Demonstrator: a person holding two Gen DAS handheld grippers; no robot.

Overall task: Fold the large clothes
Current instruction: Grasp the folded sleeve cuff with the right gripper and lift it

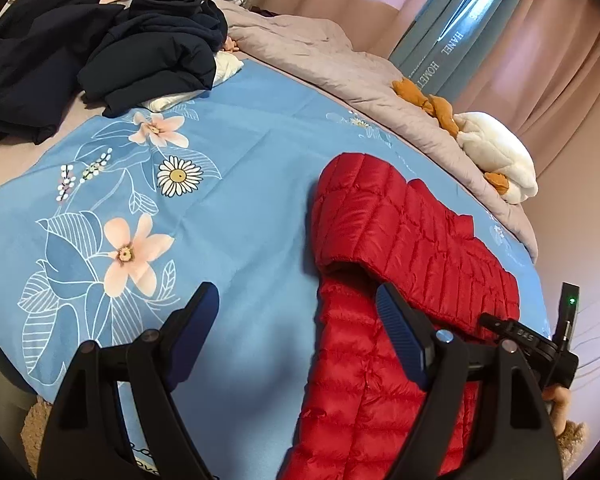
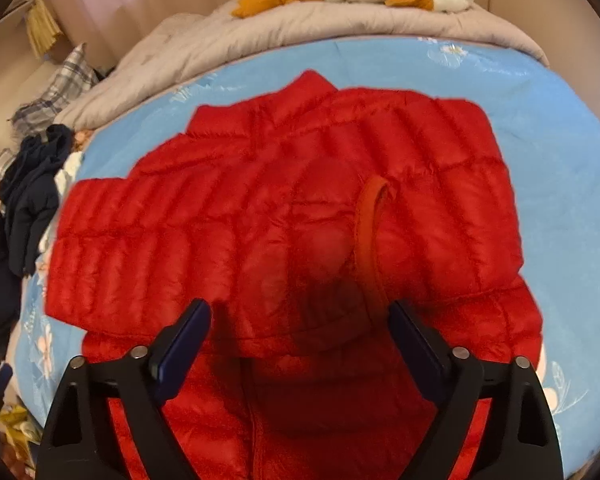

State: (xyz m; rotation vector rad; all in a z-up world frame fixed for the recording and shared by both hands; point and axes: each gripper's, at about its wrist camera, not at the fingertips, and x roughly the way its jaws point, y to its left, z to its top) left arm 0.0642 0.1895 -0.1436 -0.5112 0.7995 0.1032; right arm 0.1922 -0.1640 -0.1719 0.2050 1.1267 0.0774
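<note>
A red quilted puffer jacket [image 2: 284, 208] lies on the blue floral sheet [image 2: 560, 184], with both sleeves folded in across its body. In the left wrist view the jacket [image 1: 388, 264] is at the lower right. My left gripper [image 1: 296, 300] is open and empty, above the sheet at the jacket's left edge. My right gripper [image 2: 300, 312] is open and empty, just above the jacket's lower middle, near a sleeve cuff [image 2: 370, 232]. The right gripper's body also shows in the left wrist view [image 1: 540, 344].
A pile of dark navy clothes [image 1: 100, 52] lies at the far left of the bed. A grey quilt [image 1: 340, 64] runs along the far side with a white and orange plush toy [image 1: 496, 156] on it. Curtains [image 1: 540, 40] hang behind.
</note>
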